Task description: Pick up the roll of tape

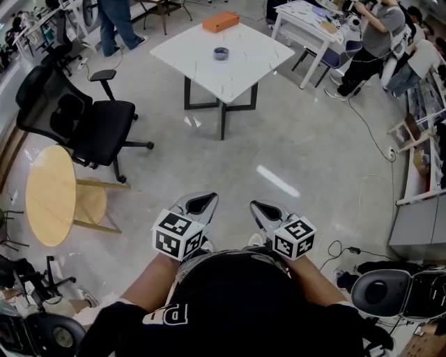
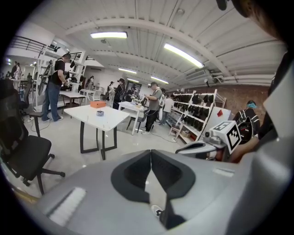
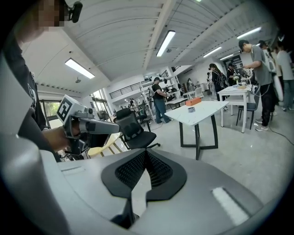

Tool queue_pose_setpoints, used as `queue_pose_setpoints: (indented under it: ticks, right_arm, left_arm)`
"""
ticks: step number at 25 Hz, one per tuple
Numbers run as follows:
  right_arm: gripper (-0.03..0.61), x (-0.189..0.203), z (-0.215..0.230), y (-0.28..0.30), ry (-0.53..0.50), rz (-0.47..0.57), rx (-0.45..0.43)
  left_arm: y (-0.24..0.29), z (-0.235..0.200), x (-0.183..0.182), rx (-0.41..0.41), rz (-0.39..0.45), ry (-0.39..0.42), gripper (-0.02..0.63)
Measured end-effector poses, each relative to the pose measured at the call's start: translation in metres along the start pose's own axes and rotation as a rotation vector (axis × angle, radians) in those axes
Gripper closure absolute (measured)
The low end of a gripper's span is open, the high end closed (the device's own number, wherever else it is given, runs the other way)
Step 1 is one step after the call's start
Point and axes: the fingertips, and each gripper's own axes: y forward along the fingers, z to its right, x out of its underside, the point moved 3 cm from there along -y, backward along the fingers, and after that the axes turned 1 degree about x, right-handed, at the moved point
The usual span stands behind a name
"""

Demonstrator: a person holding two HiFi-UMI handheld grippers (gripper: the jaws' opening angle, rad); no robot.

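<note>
Sitting near the middle of the white bench [image 1: 202, 70], close to an orange box [image 1: 220, 21], the roll of tape [image 1: 221, 53] lies well apart from the person. Left claw [image 1: 201, 203] and right claw [image 1: 265, 209] are held at the waist, tips pressed together, gripping nothing. Best course, likely: walk up, part one claw's jaws, straddle the roll's wall, then close.
</note>
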Motion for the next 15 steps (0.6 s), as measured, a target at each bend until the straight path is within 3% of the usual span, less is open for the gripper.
queue_pose_setpoints:
  ticks: [15]
  right_arm:
    - [0.580,0.009,-0.045,0.035,0.026,0.003,0.075]
  left_arm:
    - [-0.043,-0.044,0.024,0.047,-0.026,0.008,0.554]
